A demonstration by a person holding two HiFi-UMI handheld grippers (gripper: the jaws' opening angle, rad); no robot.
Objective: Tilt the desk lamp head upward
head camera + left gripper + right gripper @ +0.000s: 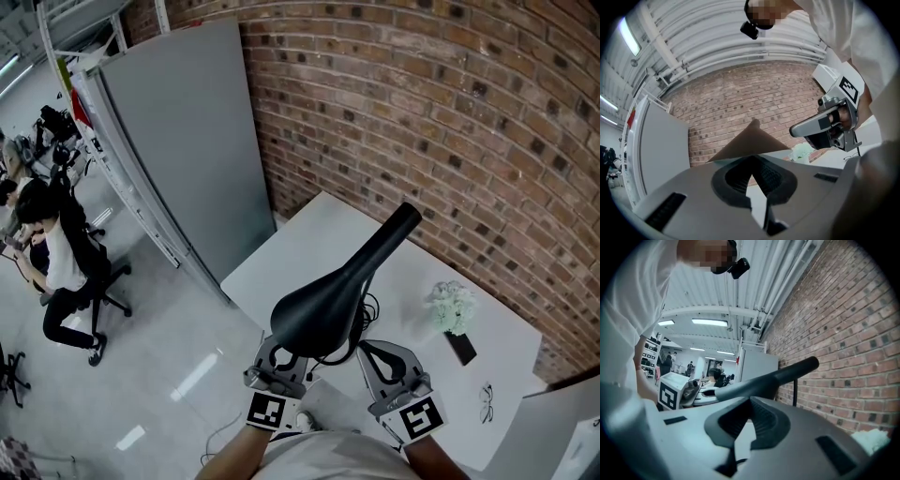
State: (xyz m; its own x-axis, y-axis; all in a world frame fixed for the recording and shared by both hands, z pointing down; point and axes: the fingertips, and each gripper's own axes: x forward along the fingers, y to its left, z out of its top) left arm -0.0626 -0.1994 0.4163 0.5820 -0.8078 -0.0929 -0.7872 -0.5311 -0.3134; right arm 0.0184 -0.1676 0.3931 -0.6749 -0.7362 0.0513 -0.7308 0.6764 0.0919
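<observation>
The black desk lamp head [323, 305] hangs over the white table [309, 244], and its neck [398, 225] slants up toward the brick wall. My left gripper [286, 350] is shut, its tips tucked right under the near end of the lamp head. In the left gripper view the closed left gripper [752, 161] points up at the lamp head's underside [750, 140]. My right gripper [366, 347] is also shut, just right of the lamp head and below it. In the right gripper view the right gripper [750, 401] holds nothing, with the lamp head [773, 377] beyond it.
A small pot of white flowers [452, 307], a dark phone [460, 348] and a pair of glasses [486, 401] lie on the table's right part. A grey partition panel [187, 141] stands at left, and a brick wall [422, 112] behind. A person [56, 253] sits far left.
</observation>
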